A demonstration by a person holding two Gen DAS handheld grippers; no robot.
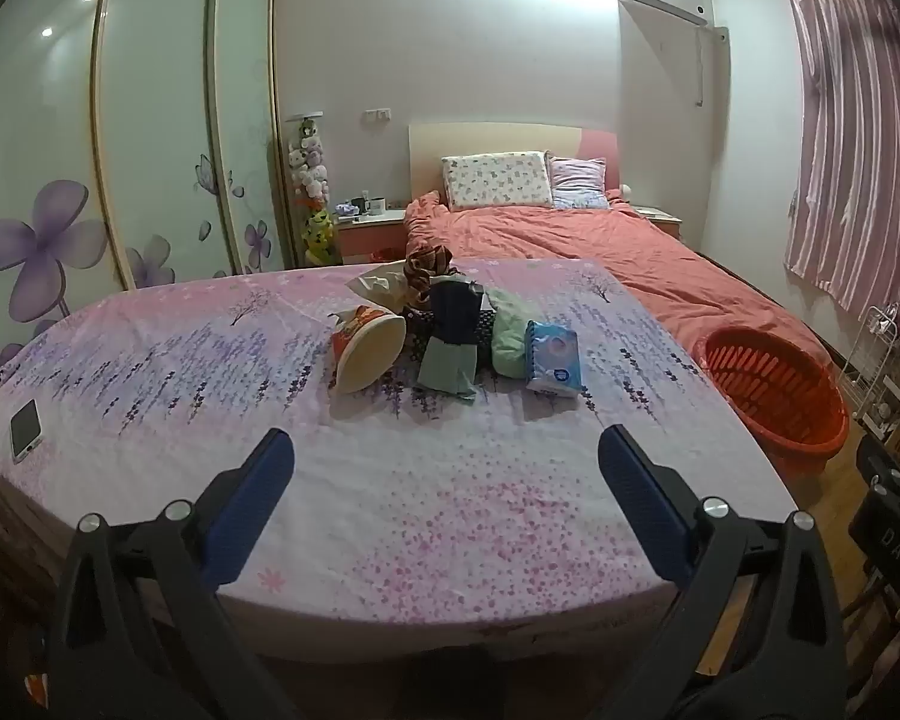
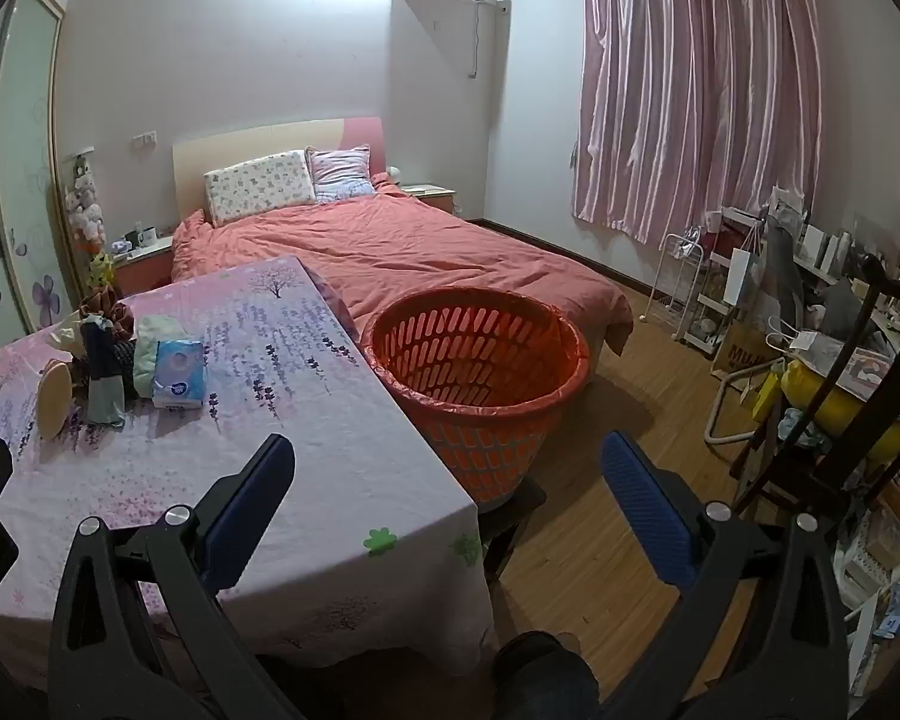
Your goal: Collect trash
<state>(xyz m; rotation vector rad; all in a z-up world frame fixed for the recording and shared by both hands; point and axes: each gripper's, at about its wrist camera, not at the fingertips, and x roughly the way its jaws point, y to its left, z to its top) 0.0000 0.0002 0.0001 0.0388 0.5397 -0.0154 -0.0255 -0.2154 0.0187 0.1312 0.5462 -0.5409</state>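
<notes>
A heap of trash lies on the table with the purple flowered cloth (image 1: 390, 480): a tipped paper noodle bowl (image 1: 369, 351), a blue tissue pack (image 1: 553, 358), a grey-green folded piece (image 1: 450, 363), a pale green bag (image 1: 507, 330) and dark wrappers (image 1: 453, 312). The bowl (image 2: 54, 390) and tissue pack (image 2: 179, 373) also show in the right wrist view. An orange basket (image 1: 774, 396) stands right of the table, also seen in the right wrist view (image 2: 480, 372). My left gripper (image 1: 444, 468) is open and empty over the table's near part. My right gripper (image 2: 447, 468) is open and empty near the table's right edge, short of the basket.
A phone (image 1: 25, 429) lies at the table's left edge. A bed with a red cover (image 2: 390, 246) stands behind the table. A dark chair (image 2: 840, 420), racks and clutter (image 2: 750, 300) fill the right side. Wood floor (image 2: 618, 420) lies right of the basket.
</notes>
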